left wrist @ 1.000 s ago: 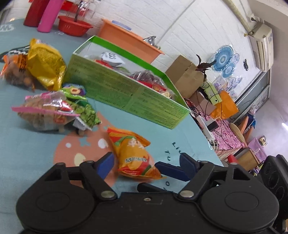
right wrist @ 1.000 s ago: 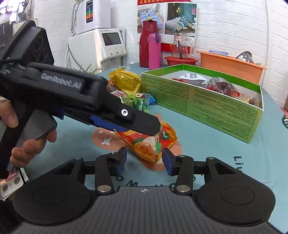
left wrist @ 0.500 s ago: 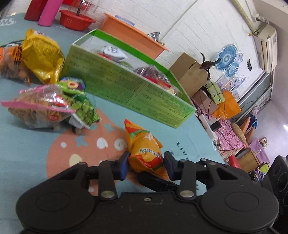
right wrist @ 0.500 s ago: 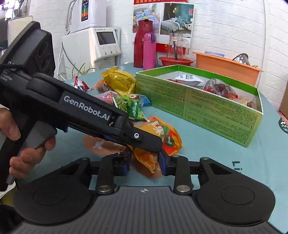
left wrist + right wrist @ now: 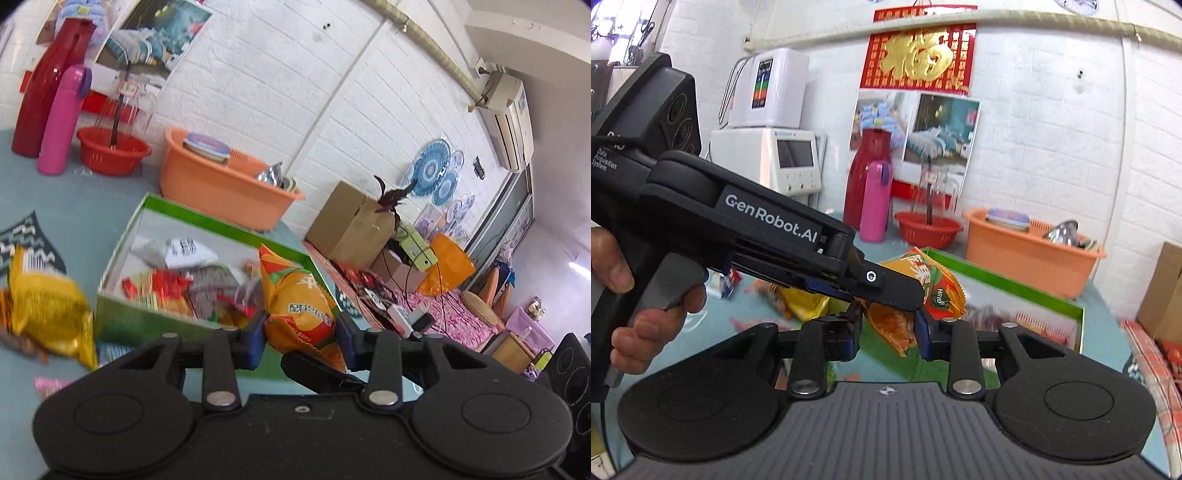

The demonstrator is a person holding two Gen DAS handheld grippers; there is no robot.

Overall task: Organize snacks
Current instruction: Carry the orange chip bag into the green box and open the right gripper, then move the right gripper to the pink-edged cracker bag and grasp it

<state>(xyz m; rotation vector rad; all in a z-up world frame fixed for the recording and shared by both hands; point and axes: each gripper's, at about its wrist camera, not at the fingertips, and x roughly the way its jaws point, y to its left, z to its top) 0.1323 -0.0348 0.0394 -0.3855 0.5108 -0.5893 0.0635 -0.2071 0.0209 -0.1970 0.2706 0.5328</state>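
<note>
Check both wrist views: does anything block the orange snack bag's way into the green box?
Nothing visible does. The orange snack bag is held above the green box's near wall; the box is open-topped, though already partly filled.

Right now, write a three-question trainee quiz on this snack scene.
1. True or false: both grippers clamp one orange snack bag.
2. The green box is: A empty, B holding snacks, C lidded?
3. Which bottle is taller, the red flask or the pink bottle?

Key: 1 true, the left gripper and the right gripper both pinch it; 2 B; 3 the red flask.
</note>
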